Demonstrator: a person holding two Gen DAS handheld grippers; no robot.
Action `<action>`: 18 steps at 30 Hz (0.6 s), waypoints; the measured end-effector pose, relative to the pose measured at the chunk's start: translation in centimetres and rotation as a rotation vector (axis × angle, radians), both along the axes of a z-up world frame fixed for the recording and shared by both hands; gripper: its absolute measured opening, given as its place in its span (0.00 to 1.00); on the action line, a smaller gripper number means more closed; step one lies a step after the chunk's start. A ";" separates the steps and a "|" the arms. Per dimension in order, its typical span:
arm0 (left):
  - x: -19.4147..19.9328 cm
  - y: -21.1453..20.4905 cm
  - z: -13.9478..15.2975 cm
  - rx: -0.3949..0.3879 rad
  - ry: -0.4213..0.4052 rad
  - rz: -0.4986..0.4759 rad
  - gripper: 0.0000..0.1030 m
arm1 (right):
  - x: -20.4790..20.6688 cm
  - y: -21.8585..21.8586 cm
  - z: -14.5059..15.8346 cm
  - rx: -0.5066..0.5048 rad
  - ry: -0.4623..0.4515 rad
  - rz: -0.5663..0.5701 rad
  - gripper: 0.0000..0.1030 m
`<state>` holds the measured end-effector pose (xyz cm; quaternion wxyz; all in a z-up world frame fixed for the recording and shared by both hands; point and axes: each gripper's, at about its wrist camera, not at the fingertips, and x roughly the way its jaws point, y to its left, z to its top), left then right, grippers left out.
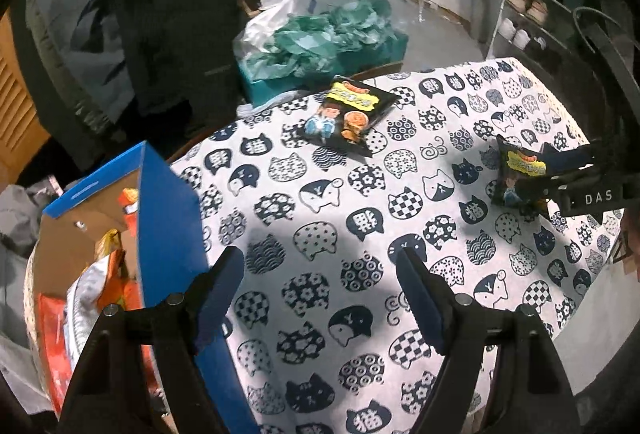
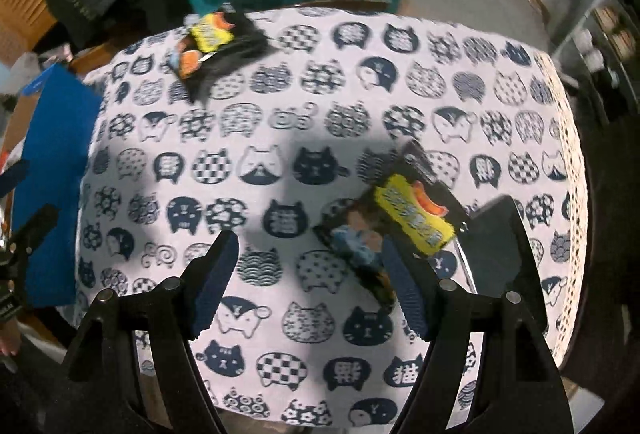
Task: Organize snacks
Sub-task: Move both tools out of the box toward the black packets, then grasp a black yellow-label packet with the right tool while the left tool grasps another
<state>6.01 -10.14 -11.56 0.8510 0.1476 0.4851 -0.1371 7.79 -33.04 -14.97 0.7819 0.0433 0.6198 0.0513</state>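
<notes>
Fingers first, since that's what I'm watching from my end: my left gripper [image 1: 320,274] is spread wide with nothing between the blue pads, just hanging over the cat-print tablecloth [image 1: 360,194] next to the blue cardboard box [image 1: 168,202]. That box sits at the left edge of the table and already has a few orange and white snack bags [image 1: 80,298] piled inside. My right gripper [image 2: 310,266] is also spread wide, and honestly it's a bit messy to read. The near snack packet [image 2: 400,226], black with a yellow label, is lying on the cloth right at the tip of the right-hand finger [image 2: 404,294], and it looks like that pad is touching or overlapping the packet's lower edge, while the left-hand finger is well off to the side over bare cloth. So the pads aren't clamped on it. The right wrist view is blurry, so I can't say for sure whether it's real contact or just overlap from the camera angle. From the left wrist view I can see that same packet [image 1: 520,174] at the right side of the table with the other tool's dark hardware right against it. A second packet of the same kind [image 1: 348,114] lies flat near the far edge of the table, well apart from both grippers, with a teal box of crumpled green paper [image 1: 320,46] on the floor behind it.
</notes>
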 end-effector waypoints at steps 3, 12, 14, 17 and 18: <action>0.6 -1.1 -0.7 0.002 0.004 -0.015 0.77 | 0.1 -1.2 -0.9 -0.011 0.017 -0.031 0.72; 2.2 -2.8 -2.6 0.012 0.032 -0.034 0.78 | 0.4 -4.7 -4.0 -0.009 0.084 -0.122 0.72; 2.4 -3.0 -2.8 0.012 0.039 -0.035 0.77 | 0.7 -5.3 -4.7 0.009 0.093 -0.142 0.72; 2.7 -3.1 -3.1 0.008 0.049 -0.032 0.78 | 1.4 -5.9 -5.5 0.022 0.107 -0.159 0.72; 2.8 -3.1 -3.2 0.007 0.051 -0.032 0.78 | 1.6 -6.0 -5.8 0.023 0.111 -0.163 0.72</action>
